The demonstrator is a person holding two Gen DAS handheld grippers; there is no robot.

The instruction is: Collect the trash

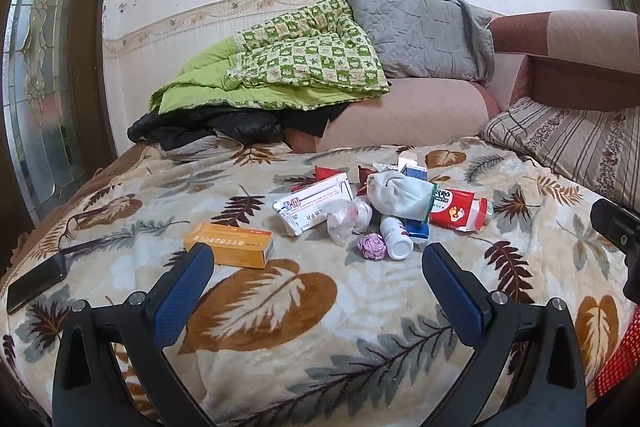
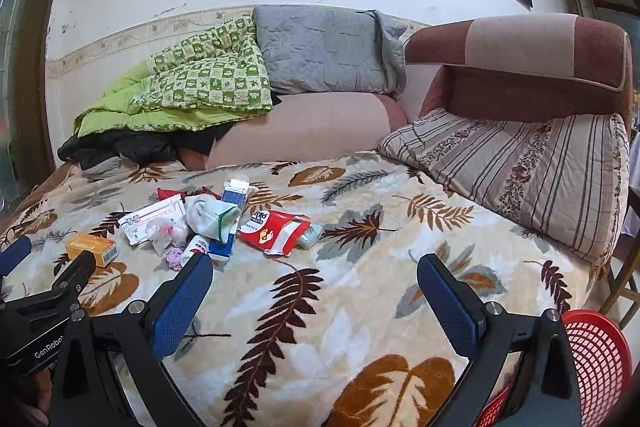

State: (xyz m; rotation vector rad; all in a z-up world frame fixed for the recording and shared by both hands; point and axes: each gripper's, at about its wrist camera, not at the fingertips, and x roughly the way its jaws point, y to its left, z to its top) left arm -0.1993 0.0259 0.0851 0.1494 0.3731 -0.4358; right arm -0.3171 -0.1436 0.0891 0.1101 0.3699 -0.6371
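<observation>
A pile of trash lies on the leaf-patterned blanket (image 1: 280,307): an orange box (image 1: 230,245), a white medicine box (image 1: 316,201), crumpled clear plastic (image 1: 346,217), a purple wad (image 1: 372,247), a white bottle (image 1: 396,237), a white sock (image 1: 400,193), a red pouch (image 1: 458,209) and a blue-white carton (image 1: 414,169). My left gripper (image 1: 318,255) is open and empty, just short of the pile. My right gripper (image 2: 314,267) is open and empty, to the right of the pile, with the red pouch (image 2: 276,229) ahead. A red mesh basket (image 2: 596,359) stands at the bed's right edge.
A black phone (image 1: 36,285) and glasses (image 1: 74,229) lie at the blanket's left edge. A green quilt (image 1: 280,67), grey pillow (image 1: 424,35) and dark jacket (image 1: 200,129) lie at the back. A striped pillow (image 2: 520,171) lies on the right.
</observation>
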